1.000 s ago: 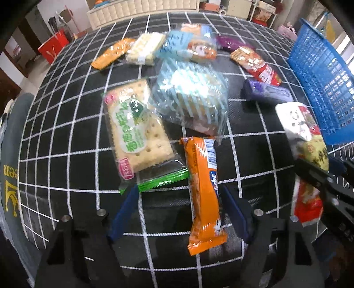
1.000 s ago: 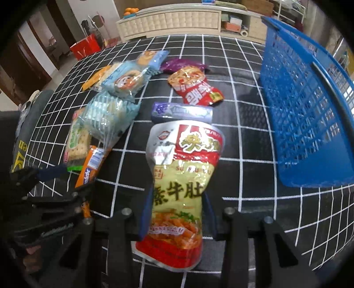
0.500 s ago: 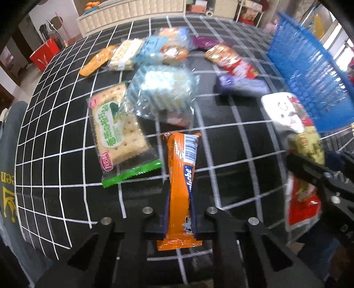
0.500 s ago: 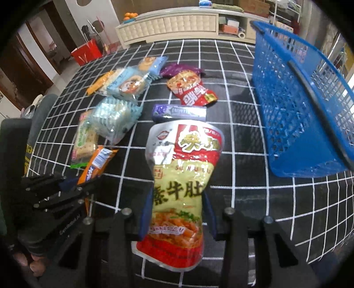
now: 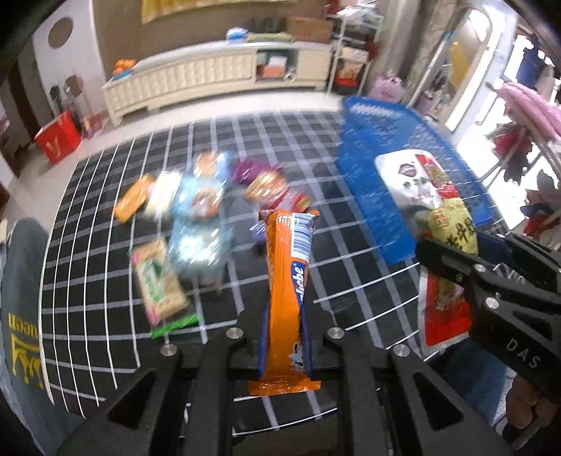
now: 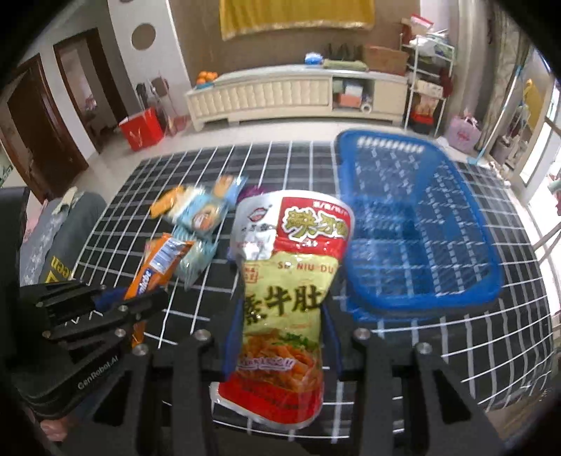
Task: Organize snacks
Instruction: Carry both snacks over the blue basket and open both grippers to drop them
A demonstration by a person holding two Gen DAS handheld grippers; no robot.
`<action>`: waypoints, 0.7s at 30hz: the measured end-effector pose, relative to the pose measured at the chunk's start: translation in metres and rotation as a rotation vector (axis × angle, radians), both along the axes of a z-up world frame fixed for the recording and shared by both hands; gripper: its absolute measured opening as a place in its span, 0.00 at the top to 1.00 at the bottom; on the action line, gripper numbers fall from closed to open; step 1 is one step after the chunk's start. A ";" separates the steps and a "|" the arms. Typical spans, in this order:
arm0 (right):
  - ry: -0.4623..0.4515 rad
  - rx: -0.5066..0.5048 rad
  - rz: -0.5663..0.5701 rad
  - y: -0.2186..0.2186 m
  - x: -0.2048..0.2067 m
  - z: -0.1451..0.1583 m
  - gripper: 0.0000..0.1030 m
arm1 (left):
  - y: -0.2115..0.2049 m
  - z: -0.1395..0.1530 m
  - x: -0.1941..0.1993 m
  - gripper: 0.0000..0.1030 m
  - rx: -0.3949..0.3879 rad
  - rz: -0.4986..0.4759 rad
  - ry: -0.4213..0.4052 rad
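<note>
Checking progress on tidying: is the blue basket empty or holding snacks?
Empty. The basket shows only bare mesh floor and walls; both held snacks are outside it.

Cream cabinet [image 6: 280, 94] along far wall; red bag [image 6: 142, 128] left; yellow hanging [image 6: 294, 14] above.

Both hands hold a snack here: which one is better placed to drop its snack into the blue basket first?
Right. Its tongs grip the large pouch, and the blue basket sits just ahead on that side. The left tongs hold the orange bar farther from it, with the right tongs between.
</note>
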State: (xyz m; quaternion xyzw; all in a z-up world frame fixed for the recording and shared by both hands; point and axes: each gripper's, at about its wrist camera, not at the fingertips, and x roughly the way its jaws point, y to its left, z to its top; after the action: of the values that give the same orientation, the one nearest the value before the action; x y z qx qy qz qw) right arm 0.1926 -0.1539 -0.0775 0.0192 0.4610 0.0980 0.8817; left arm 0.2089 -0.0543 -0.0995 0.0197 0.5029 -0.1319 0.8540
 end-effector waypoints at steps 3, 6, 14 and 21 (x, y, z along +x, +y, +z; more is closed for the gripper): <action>-0.023 0.005 -0.020 -0.021 0.004 0.014 0.59 | -0.023 0.018 0.015 0.87 -0.009 -0.041 -0.030; -0.051 -0.007 -0.050 -0.043 0.012 0.027 0.59 | -0.044 0.034 0.028 0.87 -0.013 -0.065 -0.054; -0.060 -0.013 -0.099 -0.094 0.036 0.036 0.60 | -0.103 0.053 0.066 0.87 -0.048 -0.133 -0.043; -0.036 0.026 -0.135 -0.134 0.055 0.023 0.60 | -0.154 0.031 0.099 0.87 -0.010 -0.154 0.043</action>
State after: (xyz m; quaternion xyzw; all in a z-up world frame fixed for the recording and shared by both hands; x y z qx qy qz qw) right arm 0.2472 -0.2875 -0.0547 0.0598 0.4416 0.0444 0.8941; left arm 0.3075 -0.2083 -0.0688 0.0513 0.5173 -0.2002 0.8305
